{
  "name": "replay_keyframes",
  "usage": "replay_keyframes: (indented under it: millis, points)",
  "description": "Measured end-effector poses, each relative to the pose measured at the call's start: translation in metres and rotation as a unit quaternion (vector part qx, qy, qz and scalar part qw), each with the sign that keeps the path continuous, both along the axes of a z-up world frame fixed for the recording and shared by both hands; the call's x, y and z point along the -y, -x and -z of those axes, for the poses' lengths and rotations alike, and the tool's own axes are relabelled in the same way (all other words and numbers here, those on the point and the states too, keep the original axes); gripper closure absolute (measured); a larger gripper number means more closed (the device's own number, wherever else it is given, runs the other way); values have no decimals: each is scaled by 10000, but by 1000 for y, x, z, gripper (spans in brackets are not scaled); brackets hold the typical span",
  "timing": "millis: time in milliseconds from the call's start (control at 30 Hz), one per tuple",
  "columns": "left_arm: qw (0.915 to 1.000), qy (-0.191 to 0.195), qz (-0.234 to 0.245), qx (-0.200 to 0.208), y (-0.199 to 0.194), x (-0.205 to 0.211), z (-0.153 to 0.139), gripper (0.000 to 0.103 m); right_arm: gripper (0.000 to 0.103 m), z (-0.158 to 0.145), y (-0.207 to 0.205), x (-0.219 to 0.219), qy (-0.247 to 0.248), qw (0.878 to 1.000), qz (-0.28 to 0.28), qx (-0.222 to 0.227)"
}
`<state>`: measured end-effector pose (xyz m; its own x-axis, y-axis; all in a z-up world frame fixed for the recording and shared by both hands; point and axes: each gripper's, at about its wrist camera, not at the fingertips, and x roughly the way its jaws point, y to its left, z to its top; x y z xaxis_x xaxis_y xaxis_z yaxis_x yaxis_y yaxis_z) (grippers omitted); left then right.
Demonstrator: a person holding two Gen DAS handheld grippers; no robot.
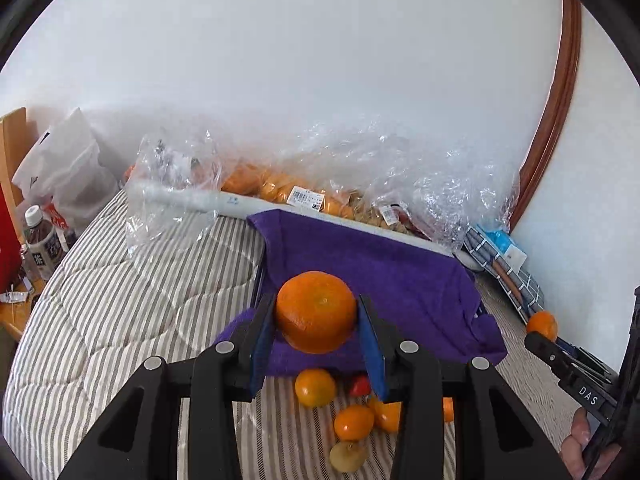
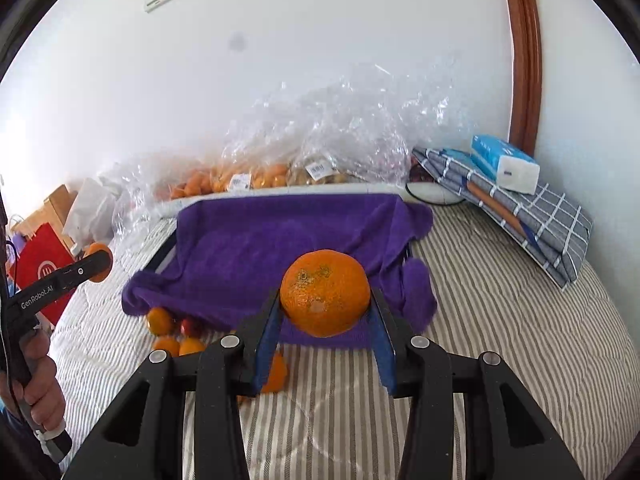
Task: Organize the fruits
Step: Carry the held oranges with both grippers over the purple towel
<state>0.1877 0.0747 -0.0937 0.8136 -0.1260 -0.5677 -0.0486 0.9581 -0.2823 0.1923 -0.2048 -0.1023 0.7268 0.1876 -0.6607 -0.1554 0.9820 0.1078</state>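
Oranges are clamped in both grippers, one in the left gripper (image 1: 317, 322) and one in the right gripper (image 2: 325, 312), held above the purple towel (image 2: 280, 240). Either could be dropped if squeezed off-centre, rolling toward loose fruit (image 1: 352, 420) on the bed (image 2: 480, 320).

Both views are brightly and evenly lit by soft daylight, and only faint shadows are cast. Glare is seen on the crinkled plastic bags (image 2: 320, 136). Strong fisheye bending and dark vignetting are found at the edges.
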Motion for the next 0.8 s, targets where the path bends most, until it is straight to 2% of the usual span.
replay_keyframes:
  millis: [367, 633, 800]
  points:
    - [9999, 64, -129, 80, -54, 7, -9, 65, 61, -3, -52, -3, -78, 9999, 68, 104]
    - [9996, 211, -169, -123, -79, 6, 20, 65, 61, 6, -89, -3, 73, 9999, 92, 126]
    - [9996, 64, -166, -211, -84, 7, 35, 65, 61, 23, -101, 3, -39, 9999, 151, -39]
